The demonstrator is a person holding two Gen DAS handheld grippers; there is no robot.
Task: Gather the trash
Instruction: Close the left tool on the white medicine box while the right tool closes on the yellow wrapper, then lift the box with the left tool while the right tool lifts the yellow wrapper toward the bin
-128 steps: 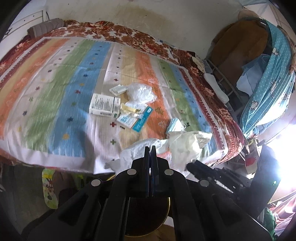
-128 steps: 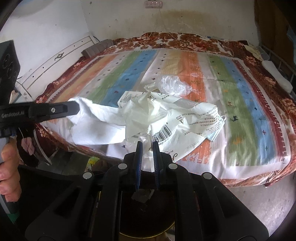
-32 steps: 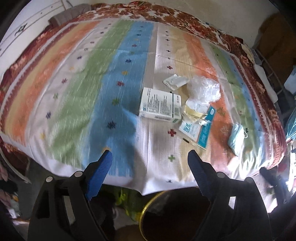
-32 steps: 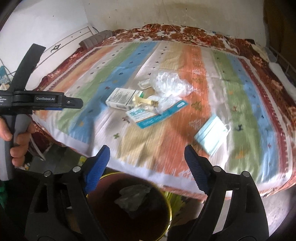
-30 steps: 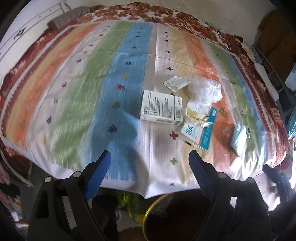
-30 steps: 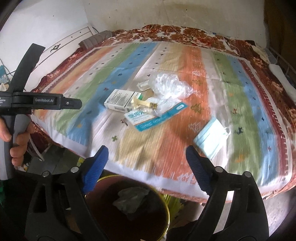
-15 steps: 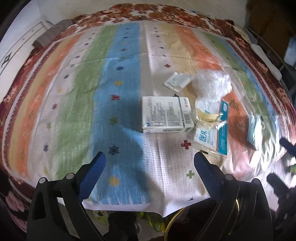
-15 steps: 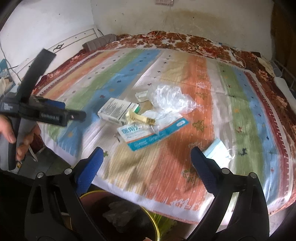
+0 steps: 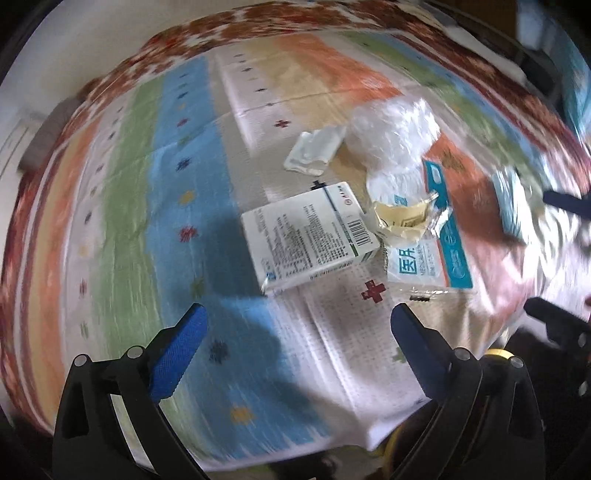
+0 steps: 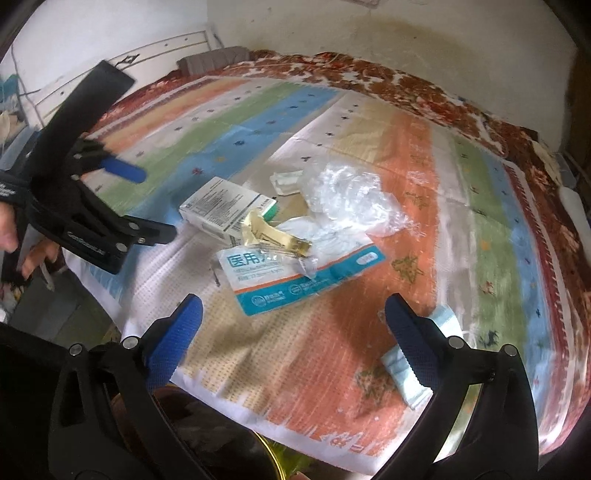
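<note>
Both sets of blue-padded fingers stand wide apart with nothing between them, having just been opening. The left gripper (image 9: 295,332) tilts steeply down just short of the white carton (image 9: 308,245), bare striped bedspread (image 9: 122,206) open to its left. The right gripper (image 10: 293,317) points at the teal-and-white mask packet (image 10: 295,277), beside a yellow wrapper (image 10: 273,236) and crumpled clear plastic (image 10: 347,199). A face mask (image 10: 406,365) lies near the bed's near edge, behind the right finger. A bin's gold rim (image 10: 271,456) shows below.

place: home bedroom | evidence: bed (image 10: 461,177) with striped bedspread (image 9: 177,177), headboard (image 10: 147,51), plastered wall (image 10: 406,26)
</note>
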